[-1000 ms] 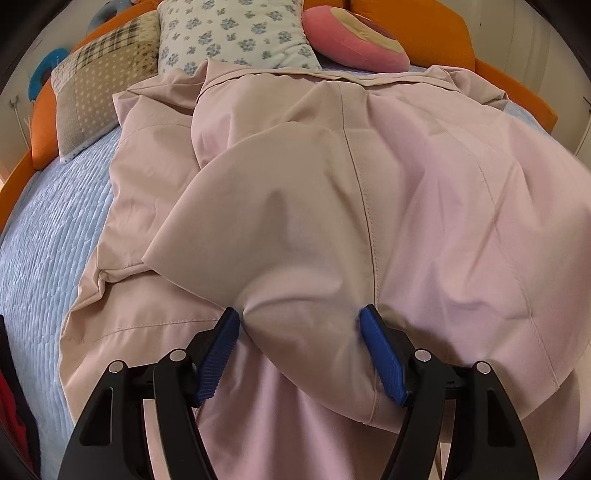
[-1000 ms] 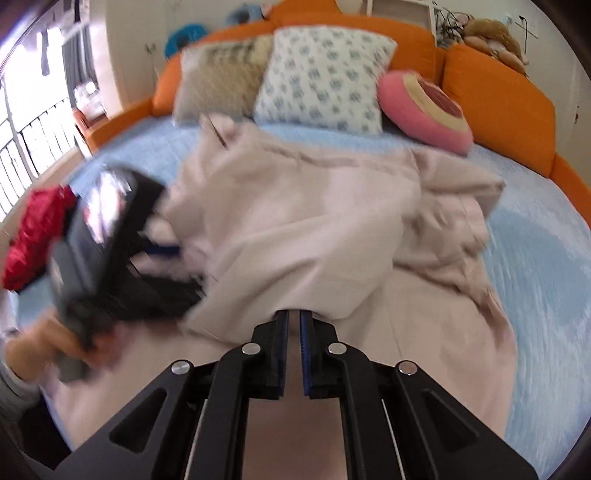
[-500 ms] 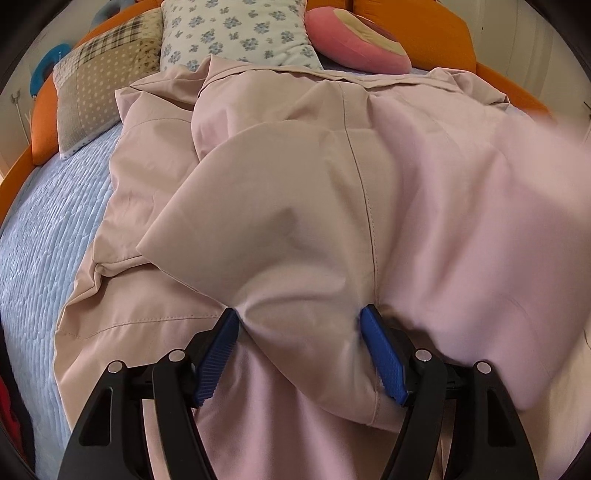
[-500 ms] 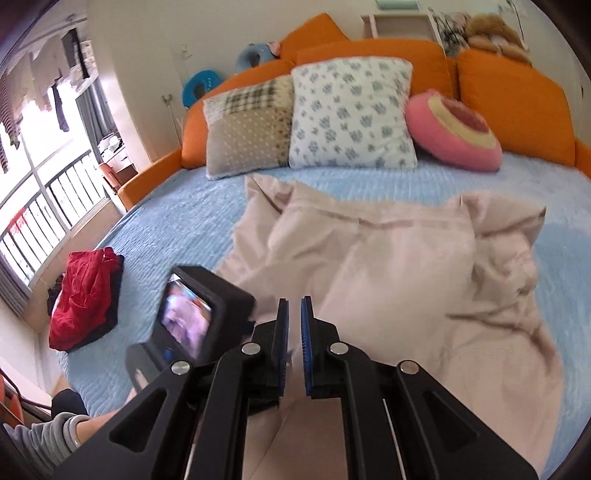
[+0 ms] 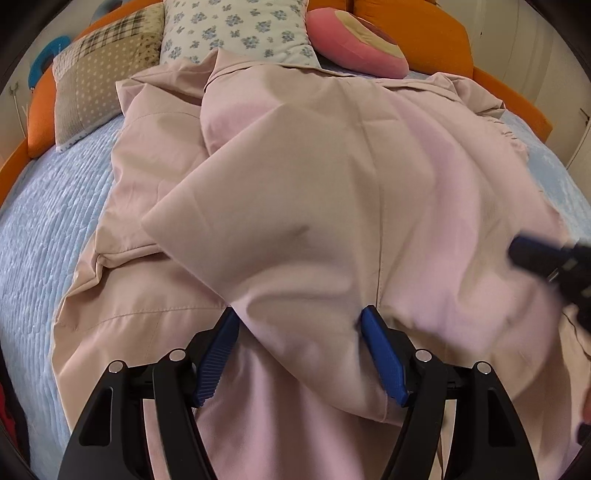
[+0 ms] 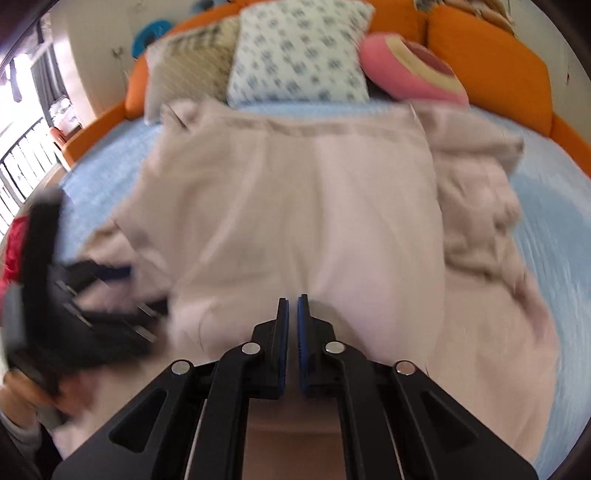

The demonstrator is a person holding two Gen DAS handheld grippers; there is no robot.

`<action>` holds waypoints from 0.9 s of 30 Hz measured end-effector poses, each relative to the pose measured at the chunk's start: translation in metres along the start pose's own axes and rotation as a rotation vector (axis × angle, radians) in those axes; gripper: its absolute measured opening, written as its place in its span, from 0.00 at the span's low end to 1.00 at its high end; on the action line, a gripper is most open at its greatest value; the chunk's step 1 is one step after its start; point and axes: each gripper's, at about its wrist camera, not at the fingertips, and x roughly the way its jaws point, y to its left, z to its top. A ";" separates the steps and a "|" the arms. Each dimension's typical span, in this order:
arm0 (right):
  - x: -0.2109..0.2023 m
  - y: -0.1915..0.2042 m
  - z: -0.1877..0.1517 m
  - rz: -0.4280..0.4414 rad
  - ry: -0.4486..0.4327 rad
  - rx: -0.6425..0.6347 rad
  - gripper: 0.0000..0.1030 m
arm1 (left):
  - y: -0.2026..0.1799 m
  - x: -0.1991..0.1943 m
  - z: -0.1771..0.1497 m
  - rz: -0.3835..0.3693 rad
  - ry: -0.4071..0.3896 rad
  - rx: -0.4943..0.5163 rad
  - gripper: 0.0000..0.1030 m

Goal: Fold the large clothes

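Left gripper (image 5: 297, 325) points steeply down at the bed, jaws spread wide, with a bulging fold of the pink garment (image 5: 332, 192) between the blue pads (image 5: 216, 354). The cloth touches both pads; whether they press on it cannot be told. The person's hand (image 6: 33, 395) holding this gripper shows only in the right wrist view, at lower left, badly blurred, with a grey sleeve (image 6: 16, 435) below it.

Right gripper (image 6: 292, 306) also tilts down over the garment (image 6: 314, 221), jaws closing to a narrow slit. Nothing is visible between the pads, and the cloth lies just beyond the tips.

Left wrist view: sharp; a stitched seam runs down the raised fold, and the right gripper (image 5: 535, 254) enters at the right edge as a dark blur. Right wrist view: motion-blurred; it shows the garment laid broad across the light blue bedspread (image 6: 546, 206), with crumpled cloth to the right.

Surroundings: patchwork cushion (image 5: 99, 70), floral pillow (image 5: 236, 26) and round pink cushion (image 5: 354, 40) at top of frame against the orange bed surround (image 6: 491, 70). Red clothing (image 6: 11, 254) at the left edge is partly hidden by the left gripper (image 6: 110, 273).
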 end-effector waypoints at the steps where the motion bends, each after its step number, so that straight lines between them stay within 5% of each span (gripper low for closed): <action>1: 0.007 -0.005 -0.006 -0.013 0.013 0.006 0.04 | 0.001 -0.001 0.000 -0.005 0.001 -0.003 0.71; 5: 0.005 -0.014 -0.008 0.011 0.000 0.044 0.06 | 0.003 -0.017 0.004 -0.048 0.000 -0.035 0.69; 13: -0.035 0.017 0.026 0.104 -0.114 -0.004 0.08 | -0.016 -0.061 0.057 -0.067 -0.150 -0.018 0.71; 16: -0.022 0.032 0.021 0.116 -0.083 -0.031 0.08 | -0.016 -0.043 0.075 -0.027 -0.127 -0.021 0.70; 19: -0.001 0.041 0.003 0.117 -0.006 -0.049 0.08 | 0.004 -0.041 0.080 -0.098 -0.089 -0.100 0.69; 27: 0.004 0.037 -0.037 0.122 0.065 -0.079 0.05 | 0.025 -0.093 0.073 -0.022 -0.199 -0.101 0.69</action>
